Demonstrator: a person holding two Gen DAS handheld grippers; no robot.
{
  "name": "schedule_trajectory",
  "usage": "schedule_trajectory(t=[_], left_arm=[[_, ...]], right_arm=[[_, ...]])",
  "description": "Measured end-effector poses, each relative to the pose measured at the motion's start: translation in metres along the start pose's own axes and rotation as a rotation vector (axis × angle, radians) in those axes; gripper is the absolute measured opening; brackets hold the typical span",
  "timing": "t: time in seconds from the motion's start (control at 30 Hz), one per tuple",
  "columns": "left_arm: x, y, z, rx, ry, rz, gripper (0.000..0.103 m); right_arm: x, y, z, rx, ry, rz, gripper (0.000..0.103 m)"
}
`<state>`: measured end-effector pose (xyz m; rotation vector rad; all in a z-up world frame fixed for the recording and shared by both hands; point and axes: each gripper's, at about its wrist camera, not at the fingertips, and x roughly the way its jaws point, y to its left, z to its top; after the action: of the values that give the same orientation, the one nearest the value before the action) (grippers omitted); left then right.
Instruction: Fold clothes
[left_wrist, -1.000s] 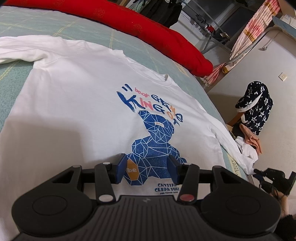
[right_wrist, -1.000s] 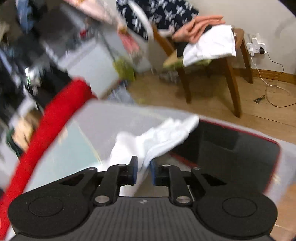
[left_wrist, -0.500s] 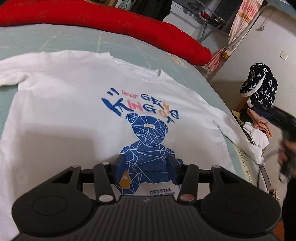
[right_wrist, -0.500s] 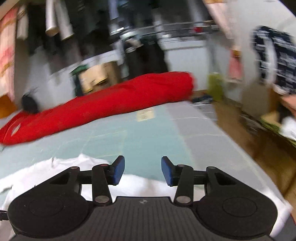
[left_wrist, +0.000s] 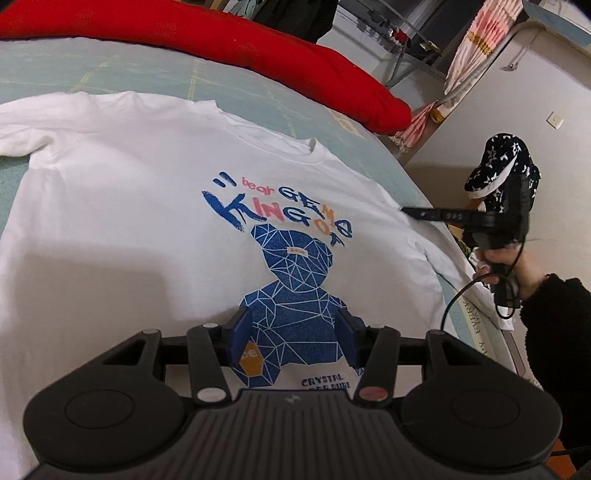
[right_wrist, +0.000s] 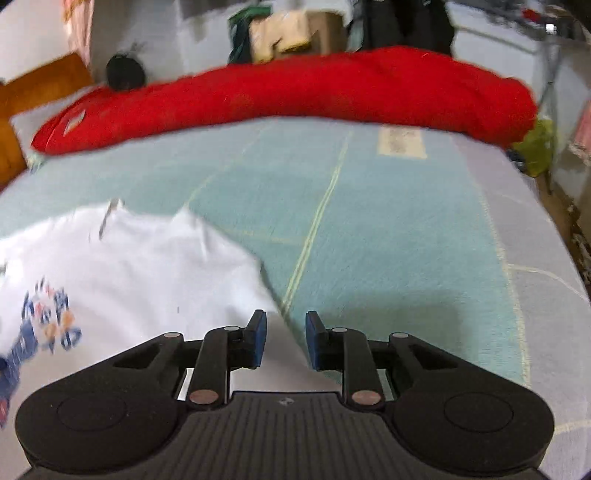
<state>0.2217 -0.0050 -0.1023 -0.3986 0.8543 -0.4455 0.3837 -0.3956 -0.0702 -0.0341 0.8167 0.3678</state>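
my right gripper (right_wrist: 282, 338), jaws just narrowing on nothing, is hovering over the white sweatshirt (left_wrist: 122, 236) lying flat on the bed (right_wrist: 388, 236), left gripper (left_wrist: 293, 341) spread empty above its hem; next i'm needing a sleeve pinch.

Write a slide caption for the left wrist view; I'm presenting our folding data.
Left gripper open above a white bear-print sweatshirt spread flat on the bed, right gripper over its sleeve.

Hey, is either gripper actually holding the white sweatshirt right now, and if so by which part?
Nothing is held. The left gripper hovers open over the white sweatshirt; the right gripper, jaws just closing, stands open over its sleeve edge without pinching it.
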Motion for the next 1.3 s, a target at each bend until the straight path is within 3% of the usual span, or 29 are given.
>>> schedule_trajectory(t=[0.3,0.37,0.5,0.63,0.73,0.83,0.9,0.97,1.03,1.3], left_arm=[[0.001,0.005,-0.001,-0.004,-0.006,-0.024,0.051],[0.001,0.006,-0.001,-0.008,-0.008,-0.03,0.051],[0.002,0.005,-0.001,-0.008,-0.008,-0.03,0.051],[0.002,0.004,0.0,-0.018,-0.007,-0.022,0.051],[0.002,0.002,0.002,-0.014,-0.003,-0.012,0.051],[0.0,0.001,0.003,-0.008,0.001,-0.009,0.051],[0.0,0.001,0.003,0.0,0.003,-0.013,0.051],[0.001,0.003,0.002,-0.01,0.001,-0.02,0.051],[0.001,0.004,0.002,-0.015,-0.003,-0.024,0.052],[0.002,0.003,0.001,-0.011,-0.003,-0.023,0.052]], right_arm=[[0.02,0.008,-0.005,-0.13,0.069,0.002,0.037],[0.018,0.017,-0.005,-0.177,0.084,-0.007,0.033],[0.016,0.038,-0.004,-0.309,0.101,-0.074,0.008],[0.02,0.05,0.014,-0.391,0.063,-0.161,0.006],[0.035,0.046,0.029,-0.361,0.072,-0.145,0.006],[0.044,0.039,0.029,-0.33,0.099,-0.123,0.008],[0.027,0.026,0.031,-0.267,0.061,-0.089,0.014],[0.006,0.011,0.031,-0.203,0.018,-0.069,0.024],[-0.014,-0.008,0.028,-0.163,-0.009,-0.093,0.04],[-0.043,-0.059,-0.033,-0.041,0.037,-0.078,0.045]])
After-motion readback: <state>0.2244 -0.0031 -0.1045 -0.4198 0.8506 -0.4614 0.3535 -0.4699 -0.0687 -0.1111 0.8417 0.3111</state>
